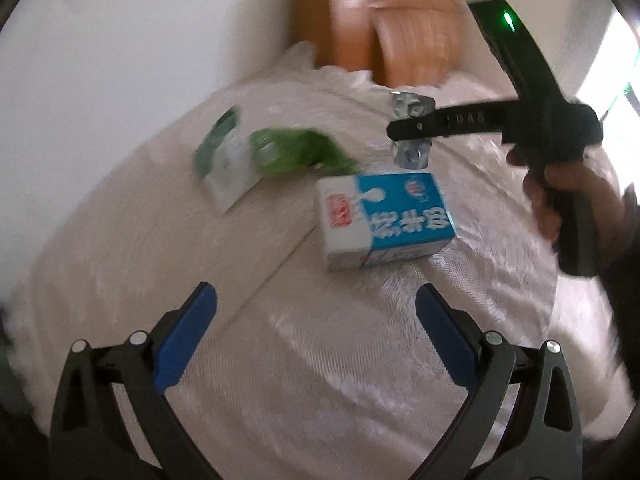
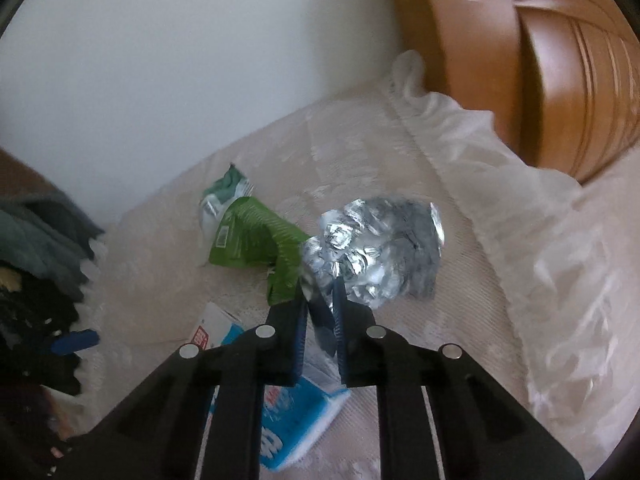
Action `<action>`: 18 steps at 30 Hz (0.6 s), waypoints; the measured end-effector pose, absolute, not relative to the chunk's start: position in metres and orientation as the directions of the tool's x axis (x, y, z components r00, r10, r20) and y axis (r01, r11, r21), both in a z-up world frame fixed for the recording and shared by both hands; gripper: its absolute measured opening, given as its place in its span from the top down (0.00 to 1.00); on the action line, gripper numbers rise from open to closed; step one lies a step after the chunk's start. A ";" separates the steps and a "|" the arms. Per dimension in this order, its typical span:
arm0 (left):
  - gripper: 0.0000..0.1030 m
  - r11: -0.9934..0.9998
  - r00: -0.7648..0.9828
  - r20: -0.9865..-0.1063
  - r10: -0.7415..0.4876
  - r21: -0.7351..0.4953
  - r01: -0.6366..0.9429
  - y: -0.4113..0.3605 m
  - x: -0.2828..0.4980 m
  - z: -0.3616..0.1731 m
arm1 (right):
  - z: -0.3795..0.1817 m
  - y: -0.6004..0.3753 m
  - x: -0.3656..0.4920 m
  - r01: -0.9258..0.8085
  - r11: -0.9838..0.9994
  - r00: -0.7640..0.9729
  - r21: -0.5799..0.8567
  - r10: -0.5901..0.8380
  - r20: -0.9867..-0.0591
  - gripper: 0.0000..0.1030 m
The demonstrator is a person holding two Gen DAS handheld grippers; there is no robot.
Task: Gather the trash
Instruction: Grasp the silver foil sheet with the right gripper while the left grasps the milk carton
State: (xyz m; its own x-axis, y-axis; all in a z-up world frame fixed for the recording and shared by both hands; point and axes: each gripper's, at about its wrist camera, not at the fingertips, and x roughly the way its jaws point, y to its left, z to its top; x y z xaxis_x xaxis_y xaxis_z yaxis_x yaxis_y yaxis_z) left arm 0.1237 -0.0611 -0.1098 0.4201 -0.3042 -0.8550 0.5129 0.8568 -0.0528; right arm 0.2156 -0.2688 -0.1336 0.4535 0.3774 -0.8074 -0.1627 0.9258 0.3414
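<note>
Silver foil blister pack [image 2: 376, 248], crumpled and shiny, pinched at its near edge between the blue pads of the right gripper [image 2: 322, 300], jaws closed tight on it and lifted clear of the bedspread [image 2: 500, 280]. Seen from the left wrist as a small silver sheet [image 1: 410, 106] clamped across the tip of the black right gripper [image 1: 394, 130], with a hand [image 1: 568, 196] wrapped round the handle at the right edge.

Left gripper [image 1: 316, 312] wide open, blue pads [image 1: 188, 332] far apart, nothing between them, hanging over bare white lace bedspread [image 1: 320, 360].

Blue and white milk carton [image 1: 384, 220] lying on its side on the bedspread, just ahead of the open left gripper and below the held foil; in the right wrist view partly hidden under the right gripper's fingers [image 2: 296, 412]. Green wrapper [image 1: 296, 152] lying just beyond the carton, blurred, touching or overlapping a dark green and white packet [image 1: 224, 160] to its left. Same pair [image 2: 256, 236] [image 2: 224, 196] just left of the foil in the right wrist view.

Orange wooden headboard [image 1: 380, 32] at the far end, white wall [image 2: 160, 60] alongside, dark clothes [image 2: 36, 264] heaped at the left edge.
</note>
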 end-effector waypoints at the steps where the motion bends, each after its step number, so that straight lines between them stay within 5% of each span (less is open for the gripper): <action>1: 0.07 0.829 0.423 -0.852 -0.309 -0.023 0.559 -0.069 0.127 -0.111 | -0.133 -0.272 0.212 -0.157 0.924 0.457 0.349 0.381 -0.804 0.88; 9: 0.07 0.531 0.374 -0.862 -0.341 0.151 0.834 -0.135 0.155 -0.124 | -0.123 -0.313 0.177 -0.084 0.908 0.479 0.411 0.398 -0.783 0.88; 18: 0.07 0.175 0.238 -0.918 -0.317 0.190 0.966 -0.187 0.156 -0.148 | -0.126 -0.347 0.146 0.005 0.902 0.491 0.432 0.374 -0.787 0.88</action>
